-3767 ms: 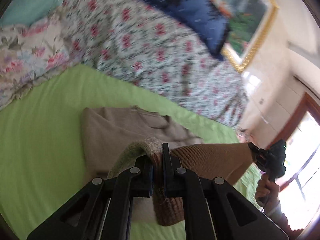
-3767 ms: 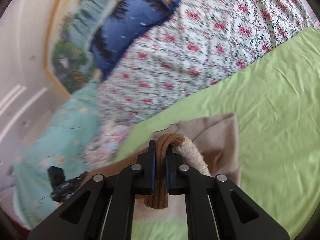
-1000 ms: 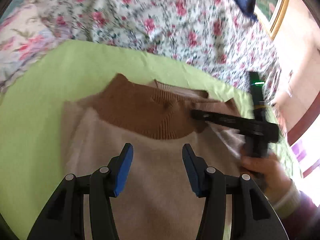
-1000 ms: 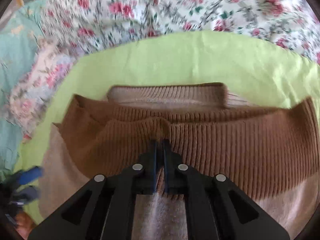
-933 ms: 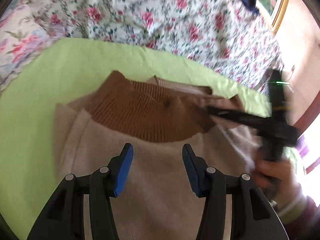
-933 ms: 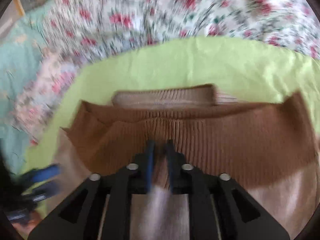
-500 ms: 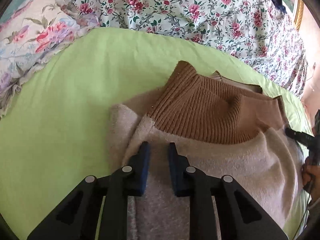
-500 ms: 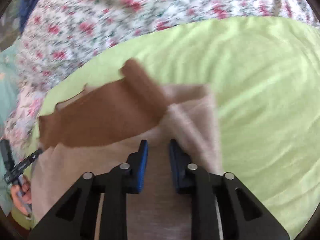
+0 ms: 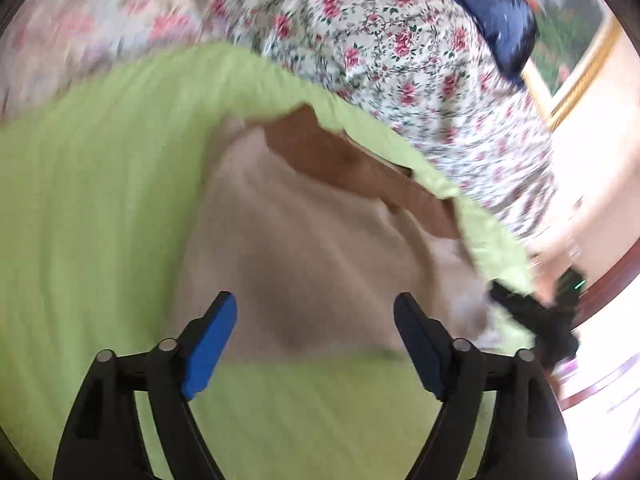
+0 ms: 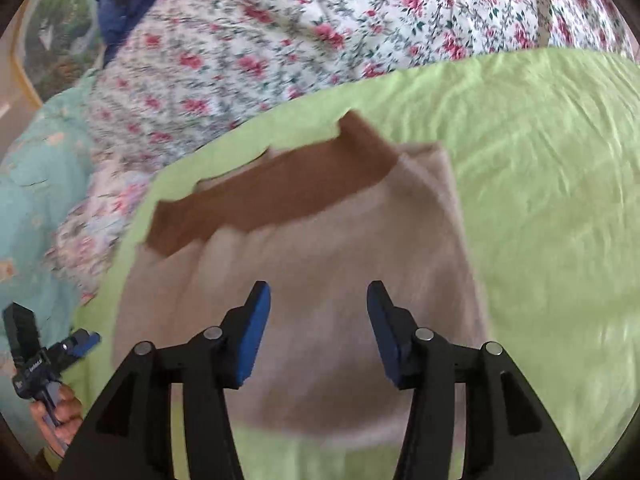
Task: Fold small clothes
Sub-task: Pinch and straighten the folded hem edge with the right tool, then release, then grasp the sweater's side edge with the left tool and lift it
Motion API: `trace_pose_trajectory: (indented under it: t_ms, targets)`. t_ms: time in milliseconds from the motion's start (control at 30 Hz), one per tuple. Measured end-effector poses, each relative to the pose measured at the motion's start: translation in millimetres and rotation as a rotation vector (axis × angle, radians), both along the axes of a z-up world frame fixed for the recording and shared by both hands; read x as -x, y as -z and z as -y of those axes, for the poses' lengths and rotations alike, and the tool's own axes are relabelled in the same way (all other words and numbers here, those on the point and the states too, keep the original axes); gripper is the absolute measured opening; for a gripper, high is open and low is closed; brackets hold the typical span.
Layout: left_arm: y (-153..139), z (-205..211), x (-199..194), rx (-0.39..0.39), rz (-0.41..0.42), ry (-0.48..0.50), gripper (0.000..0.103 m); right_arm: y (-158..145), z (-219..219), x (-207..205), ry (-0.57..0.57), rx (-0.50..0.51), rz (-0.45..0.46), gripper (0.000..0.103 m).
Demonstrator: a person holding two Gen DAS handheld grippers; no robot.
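A folded beige sweater with a brown ribbed band along its far edge lies flat on the green sheet. My left gripper hovers over the sweater's near edge, its jaws opening wide, with nothing pressed between the blue pads. My right gripper hangs above the sweater's near half, jaws also opening, pads clear of the cloth. The left gripper, held in a hand, shows at the lower left of the right wrist view. The right gripper shows blurred at the right of the left wrist view.
A floral quilt lies bunched behind the green sheet. A dark blue pillow and a gold-framed picture stand farther back. A teal pillow sits at the left in the right wrist view.
Both grippers let go of the sweater and opened. Both drew back toward its near edge and apart, so the folded sweater now lies flat with the brown band at the far side.
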State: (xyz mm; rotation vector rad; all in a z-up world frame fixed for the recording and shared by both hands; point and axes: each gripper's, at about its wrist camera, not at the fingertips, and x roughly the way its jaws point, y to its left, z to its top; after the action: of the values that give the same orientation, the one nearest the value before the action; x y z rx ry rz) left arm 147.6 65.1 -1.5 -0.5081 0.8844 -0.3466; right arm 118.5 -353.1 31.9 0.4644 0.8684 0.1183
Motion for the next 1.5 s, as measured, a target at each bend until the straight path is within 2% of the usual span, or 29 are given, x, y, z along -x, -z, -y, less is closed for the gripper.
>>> trace_pose_trajectory:
  t_ms: [100,200,267,367,533,667,733,767,800,833,867,900,967,1133,1267,1333,1433,1500]
  targets:
    - [25.0,2.7,21.0,0.163,-0.068,0.001,0.089,5.3,-16.7,32.8,-0.014,-0.057,0.007,0.057]
    - [50.1,8.7,22.8,0.250,-0.141,-0.023,0.089,11.0,-27.3,53.2,-0.017,-0.092,0.010,0.057]
    - [61.7,9.2,18.8,0.314,-0.153,-0.061,0.090,12.8,-31.1,61.5,-0.014,-0.116,0.011,0.058]
    - [58.1,12.6,9.3,0.301,-0.097,-0.100,0.091,13.6,-37.1,69.8,-0.018,-0.125,0.016,0.058]
    - [60.7,2.8,-15.8,0.308,-0.075,-0.203,0.090,15.5,-38.9,66.4,-0.021,-0.128,0.006,0.058]
    - [62.2,-8.8,-30.6,0.278,-0.063,-0.276,0.082,17.8,-37.9,61.4,-0.021,-0.127,0.002,0.058]
    - [61.7,-11.7,-34.4,0.262,-0.056,-0.294,0.074,20.0,-37.0,59.2,-0.015,-0.126,-0.005,0.058]
    - [61.3,-13.3,-37.2,0.252,-0.053,-0.304,0.064,21.2,-36.5,58.9,-0.013,-0.131,-0.006,0.058]
    - [62.0,-16.5,-38.8,0.245,-0.051,-0.313,0.049,22.2,-35.7,57.9,-0.013,-0.136,-0.008,0.059]
    - [64.2,-21.1,-42.1,0.244,-0.053,-0.317,0.040,22.7,-34.8,57.1,-0.012,-0.137,-0.010,0.059]
    - [66.4,-24.8,-42.1,0.245,-0.057,-0.319,0.026,22.6,-34.5,57.0,-0.012,-0.136,-0.007,0.059]
    - [68.6,-29.5,-43.9,0.260,-0.056,-0.315,0.019,22.3,-34.3,56.9,-0.015,-0.135,-0.002,0.059]
    - [67.1,-33.4,-44.6,0.271,-0.043,-0.311,0.015,22.1,-32.7,56.7,-0.014,-0.132,0.002,0.059]
    - [47.7,-26.0,-41.3,0.180,0.019,-0.282,0.013,19.5,-26.7,58.8,-0.004,-0.141,0.011,0.059]
    - [54.7,-31.7,-43.2,0.185,-0.011,-0.285,0.013,19.0,-23.3,64.5,0.005,-0.142,0.013,0.059]
    - [52.0,-28.8,-43.5,0.160,-0.012,-0.283,0.013,20.1,-21.7,64.6,0.003,-0.146,0.008,0.059]
    - [24.9,-12.0,-40.9,0.092,0.056,-0.237,0.012,18.7,-19.2,61.2,-0.008,-0.162,0.003,0.059]
    - [0.2,8.4,-38.4,0.048,0.120,-0.174,0.011,14.7,-16.6,53.1,-0.024,-0.177,0.003,0.059]
